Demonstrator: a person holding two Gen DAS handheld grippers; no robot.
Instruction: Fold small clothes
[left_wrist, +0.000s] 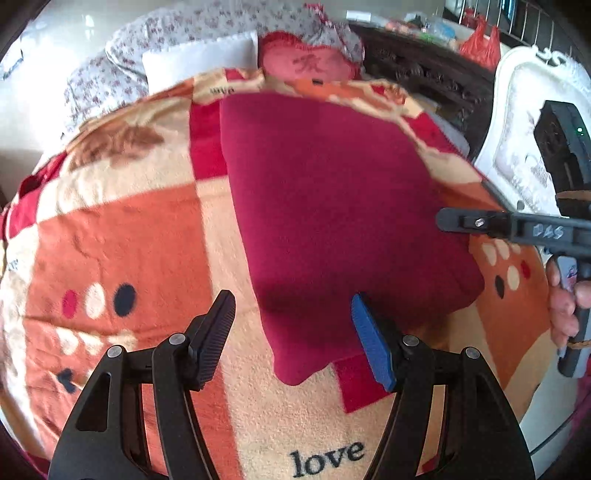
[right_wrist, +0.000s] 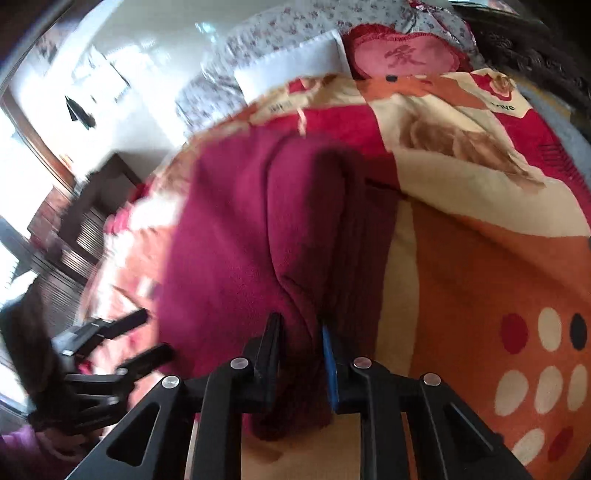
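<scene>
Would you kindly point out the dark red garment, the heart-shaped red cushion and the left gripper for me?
dark red garment (left_wrist: 332, 192): left wrist view, middle of its flat top.
heart-shaped red cushion (right_wrist: 406, 55): right wrist view, pink centre panel.
left gripper (left_wrist: 293, 339): left wrist view, midway between its open fingertips.

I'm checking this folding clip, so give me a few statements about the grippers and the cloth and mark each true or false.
1. The right gripper is shut on the red cloth. True.
2. The left gripper also grips the cloth. False: its jaws stand open, holding nothing.
3. The cloth lies on a patterned blanket. True.
4. The cloth is blue. False: it is dark red.
5. A white pillow lies beyond the blanket. True.
</scene>
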